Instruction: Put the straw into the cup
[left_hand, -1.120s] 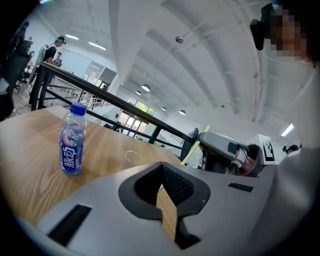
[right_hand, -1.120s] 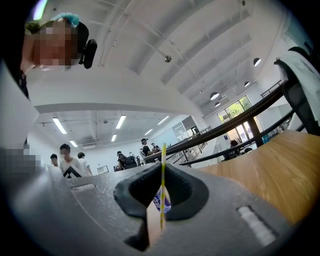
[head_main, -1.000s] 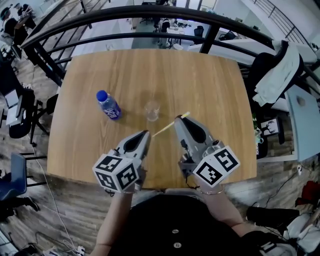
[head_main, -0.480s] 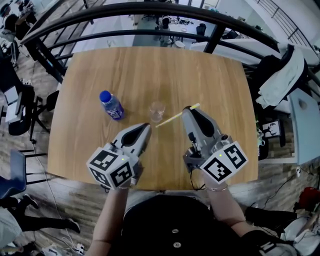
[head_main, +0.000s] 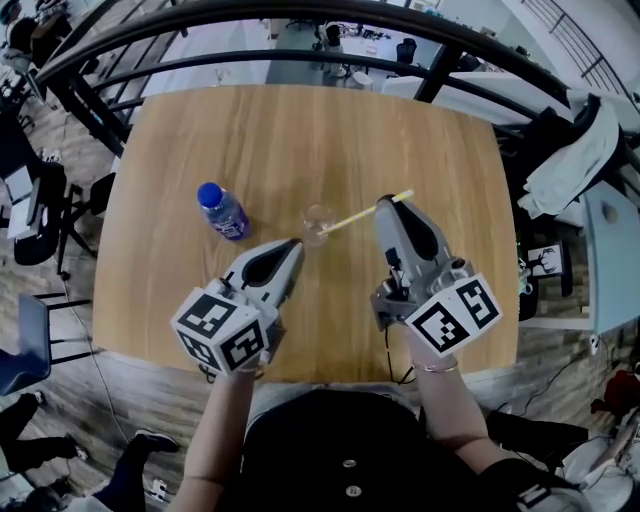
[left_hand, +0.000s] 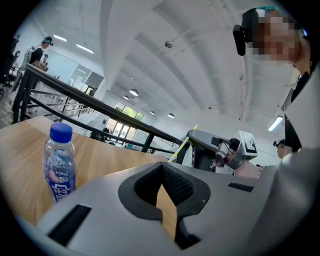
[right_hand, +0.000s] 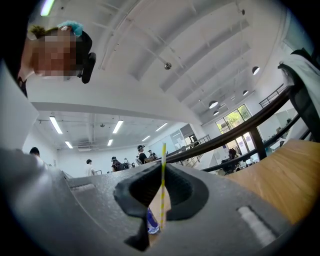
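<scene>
A small clear cup (head_main: 318, 222) stands upright near the middle of the wooden table (head_main: 300, 140). My right gripper (head_main: 388, 204) is shut on a yellow-and-white striped straw (head_main: 358, 215), which slants down to the left. The straw's free end lies at the cup's near rim; whether it is inside I cannot tell. In the right gripper view the straw (right_hand: 162, 185) stands upright between the closed jaws. My left gripper (head_main: 293, 246) hovers just short of the cup on its near left, shut and holding nothing. The left gripper view shows the right gripper (left_hand: 196, 144) with the straw (left_hand: 183, 148).
A clear bottle (head_main: 222, 211) with a blue cap and label stands left of the cup, and shows in the left gripper view as the bottle (left_hand: 60, 165). A black railing (head_main: 300, 30) runs behind the table. A chair with a jacket (head_main: 575, 145) stands at the right.
Both grippers have moved away from me across the table. The straw's free end has travelled from short of the cup up to its rim.
</scene>
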